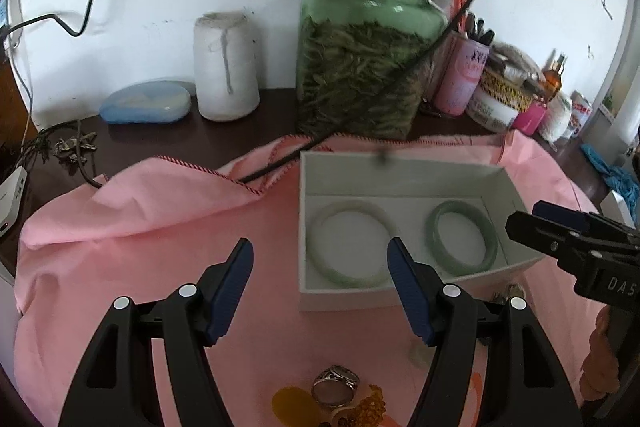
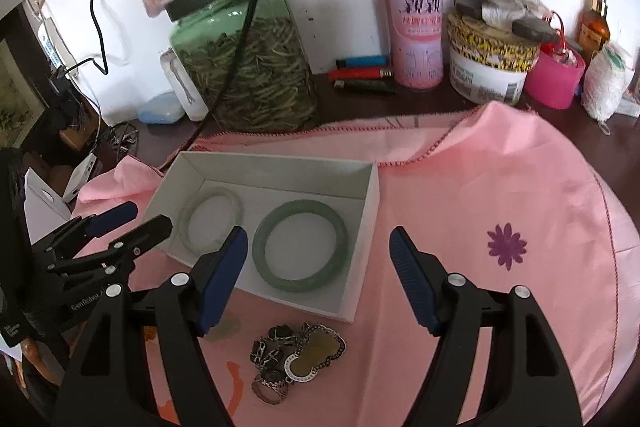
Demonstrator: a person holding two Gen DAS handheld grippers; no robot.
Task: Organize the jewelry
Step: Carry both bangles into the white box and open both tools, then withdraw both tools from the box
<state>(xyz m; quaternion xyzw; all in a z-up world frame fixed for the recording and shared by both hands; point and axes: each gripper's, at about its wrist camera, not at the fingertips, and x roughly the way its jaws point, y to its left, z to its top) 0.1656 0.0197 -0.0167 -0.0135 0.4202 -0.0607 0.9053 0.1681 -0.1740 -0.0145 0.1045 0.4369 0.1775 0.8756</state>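
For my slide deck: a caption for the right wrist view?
Open right gripper above white box holding two jade bangles, pendant on pink cloth.

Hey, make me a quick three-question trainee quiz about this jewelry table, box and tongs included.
1. True or false: the white box holds two bangles.
2. Which bangle is the deeper green: A, the one nearer the right tongs, or B, the pale one nearer the left tongs?
3. Fill in: the silver ring and the gourd-shaped pendant lie on the pink ____, outside the box.

Key: 1 true; 2 A; 3 cloth.
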